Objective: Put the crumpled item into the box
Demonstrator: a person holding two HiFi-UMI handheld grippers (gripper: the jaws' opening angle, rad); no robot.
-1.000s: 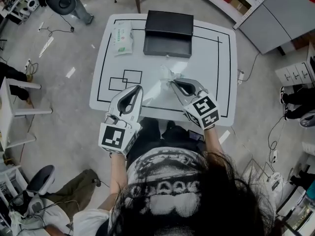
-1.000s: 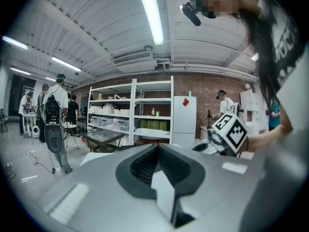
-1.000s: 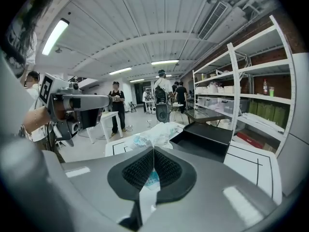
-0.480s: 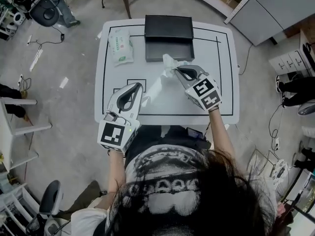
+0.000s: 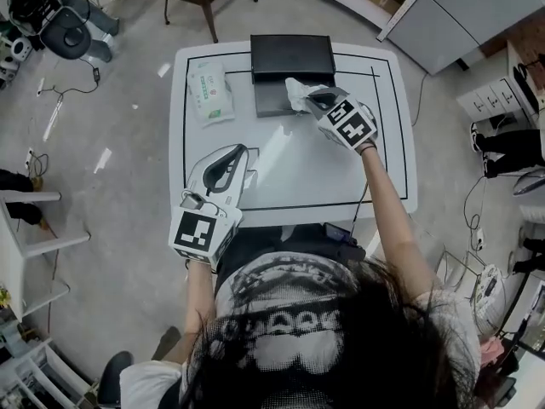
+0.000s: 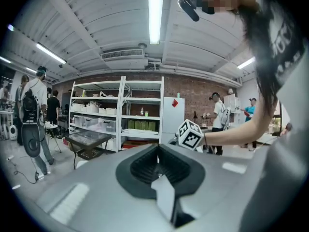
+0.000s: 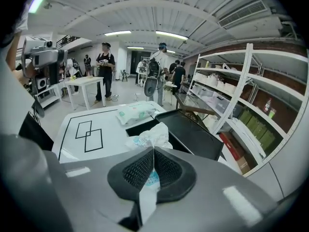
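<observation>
A crumpled white wrapper with pale blue print hangs over the near right corner of the open black box. My right gripper is shut on the wrapper, which sticks out past its tips. The box's lid stands open on the far side. My left gripper is shut with nothing in it, held above the table's near left part and pointing level across the room.
A white table with black taped lines holds the box. A pack of wet wipes lies left of the box. Shelving, chairs and several people stand around the room.
My right gripper has carried the wrapper away from me, from the table's middle to the box's near right corner. The left gripper has stayed where it was.
</observation>
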